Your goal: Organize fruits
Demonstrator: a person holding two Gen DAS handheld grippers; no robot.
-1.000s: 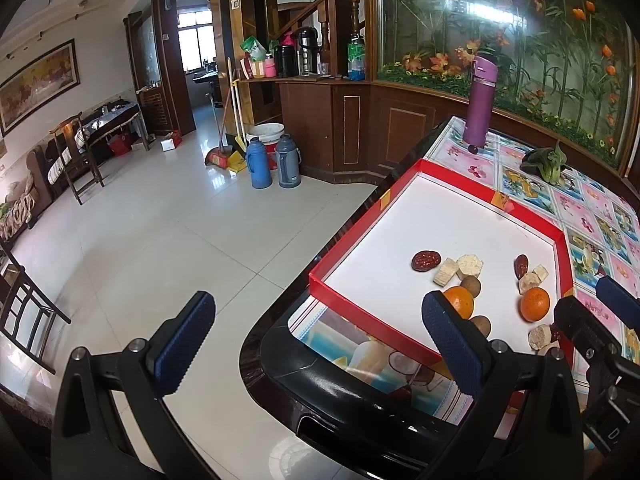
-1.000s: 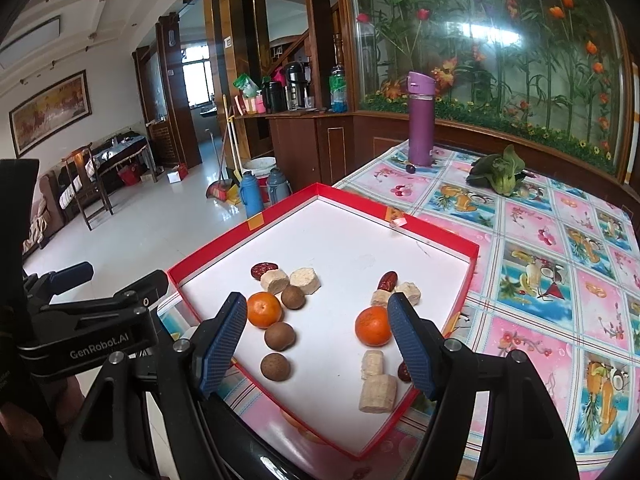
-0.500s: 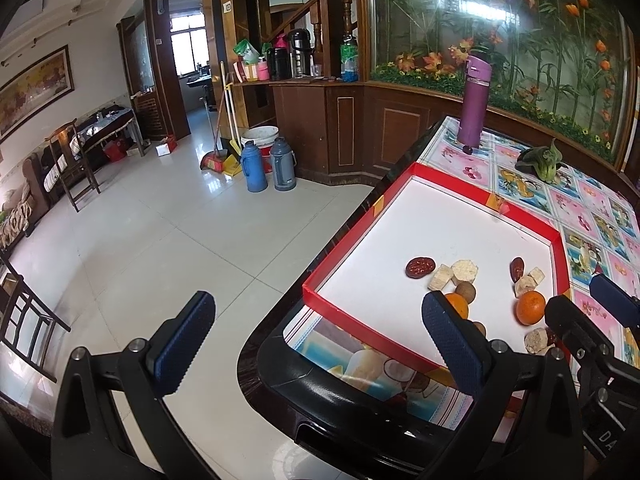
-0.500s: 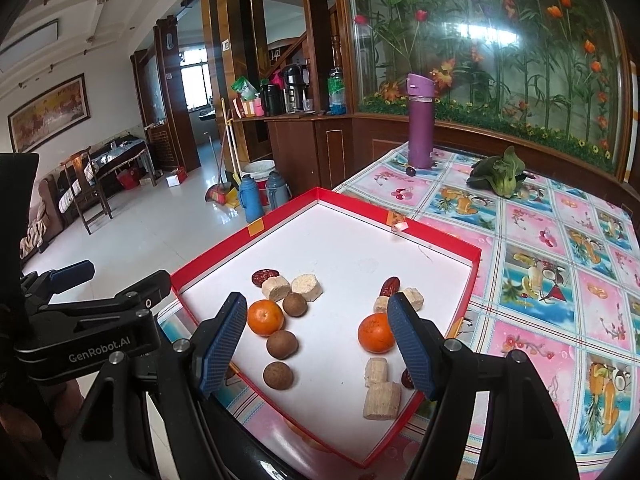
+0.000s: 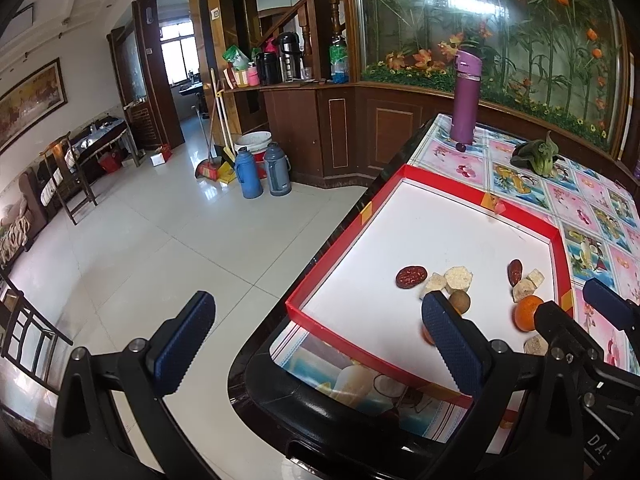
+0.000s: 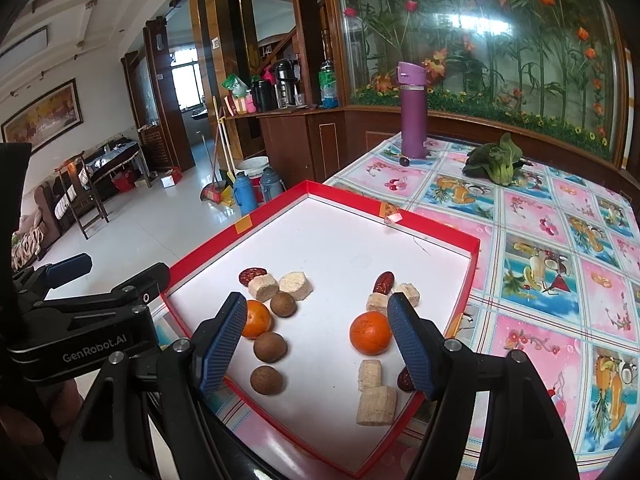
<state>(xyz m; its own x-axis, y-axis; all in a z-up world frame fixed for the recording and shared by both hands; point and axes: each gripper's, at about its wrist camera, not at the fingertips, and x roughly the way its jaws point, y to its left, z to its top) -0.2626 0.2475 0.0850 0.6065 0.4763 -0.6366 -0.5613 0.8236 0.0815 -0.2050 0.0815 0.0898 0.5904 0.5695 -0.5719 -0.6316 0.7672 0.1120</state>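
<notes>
The fruits lie in two loose clusters inside the red tray on the table, an orange heading the right one. The right hand-held gripper hovers above it, fingers apart and empty; the left hand-held gripper is likewise spread, off the table's edge. I'd lower squarely over the orange and close gently, avoiding the pale chunks just beside it.

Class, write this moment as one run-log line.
left hand-held gripper: open, empty | right hand-held gripper: open, over red tray | two oranges, brown fruits, dates loose in tray
</notes>
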